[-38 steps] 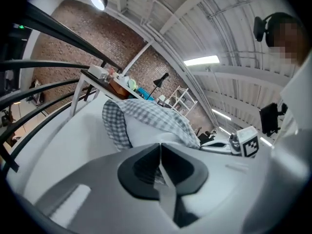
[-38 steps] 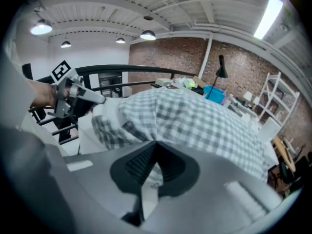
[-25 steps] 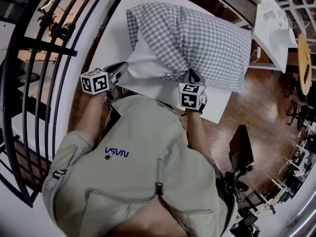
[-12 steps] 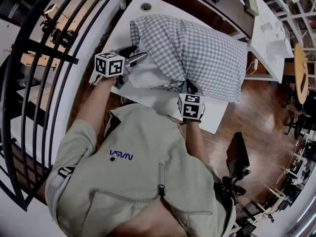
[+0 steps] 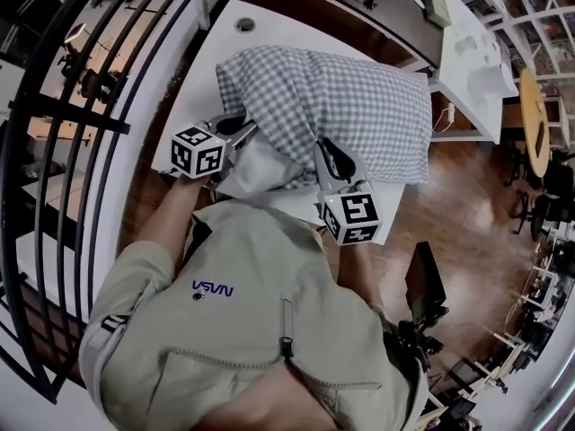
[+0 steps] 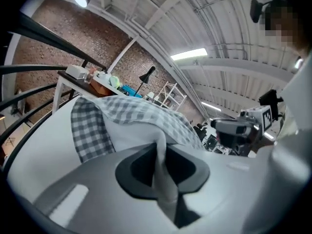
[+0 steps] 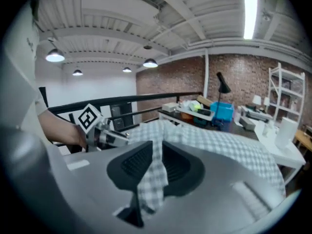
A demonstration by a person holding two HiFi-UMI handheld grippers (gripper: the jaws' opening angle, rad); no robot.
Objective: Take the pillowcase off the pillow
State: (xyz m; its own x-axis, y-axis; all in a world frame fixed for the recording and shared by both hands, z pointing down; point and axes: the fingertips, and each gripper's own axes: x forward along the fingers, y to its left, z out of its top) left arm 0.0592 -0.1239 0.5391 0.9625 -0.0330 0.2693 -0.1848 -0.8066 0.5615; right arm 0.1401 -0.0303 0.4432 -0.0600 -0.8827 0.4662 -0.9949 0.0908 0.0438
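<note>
Lying on the white table (image 5: 235,43), the checked pillowcase (image 5: 359,106) stretched ahead of both jaws, with the white pillow (image 5: 260,164) poking out. The left gripper (image 5: 246,129), jaws just closing, pinched pillow cloth. The right gripper (image 5: 325,155), jaws just loosening a little, pinched pillowcase cloth.

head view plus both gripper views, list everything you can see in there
pillowcase: one, grey and white check, over most of the pillow
pillow: one, white, bare end sticking out toward the person
table: one, white, under the pillow
railing: one, black bars, left of the table
floor: brown wood, right of the table
jacket: one, beige, on the person
left gripper: one, grey, jaws just been closing, pinching the pillow's white cloth
right gripper: one, grey, jaws just been opening a little, checked pillowcase cloth pinched between them
</note>
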